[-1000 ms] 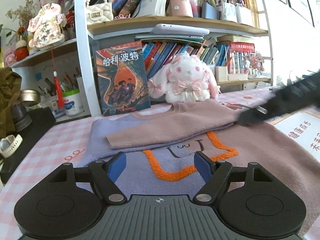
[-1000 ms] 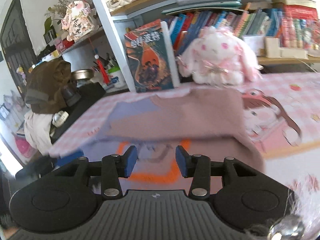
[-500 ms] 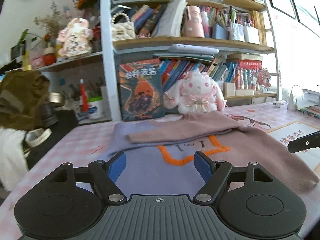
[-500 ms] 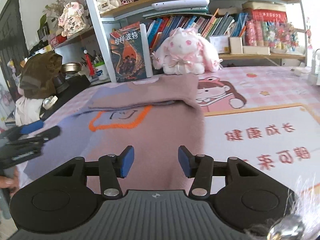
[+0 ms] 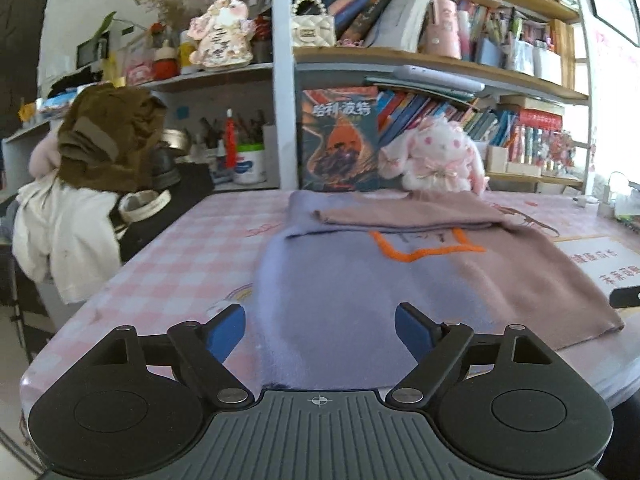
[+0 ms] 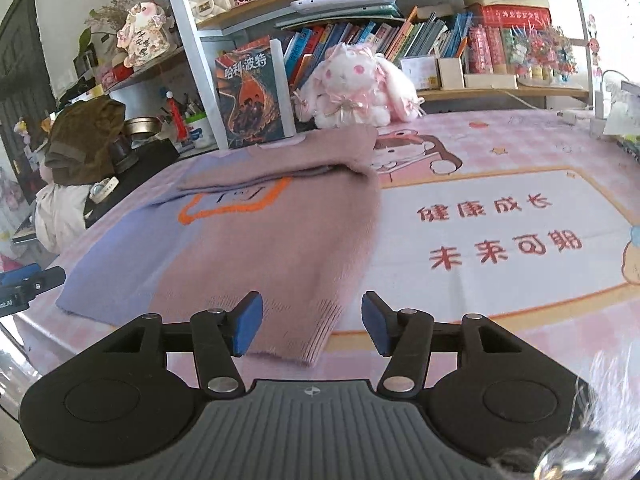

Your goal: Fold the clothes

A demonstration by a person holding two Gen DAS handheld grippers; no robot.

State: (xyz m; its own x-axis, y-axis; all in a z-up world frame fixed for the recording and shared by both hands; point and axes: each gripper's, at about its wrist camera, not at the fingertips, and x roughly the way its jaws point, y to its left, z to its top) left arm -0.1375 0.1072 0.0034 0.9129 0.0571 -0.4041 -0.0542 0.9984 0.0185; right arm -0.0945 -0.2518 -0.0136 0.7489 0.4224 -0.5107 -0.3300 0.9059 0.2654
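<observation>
Hovering at the near hem, both grippers line up for the next fold: left gripper (image 5: 320,330), jaws just widened, empty, over the sweater (image 5: 360,280)'s lilac corner; right gripper (image 6: 312,322), jaws just opened halfway, empty, straddling the ribbed pink corner on the desk (image 6: 500,220).

I note a white-and-pink plush rabbit (image 6: 356,88) beside an upright dark illustrated book (image 6: 250,98) below crowded wooden bookshelves (image 5: 436,58).
</observation>
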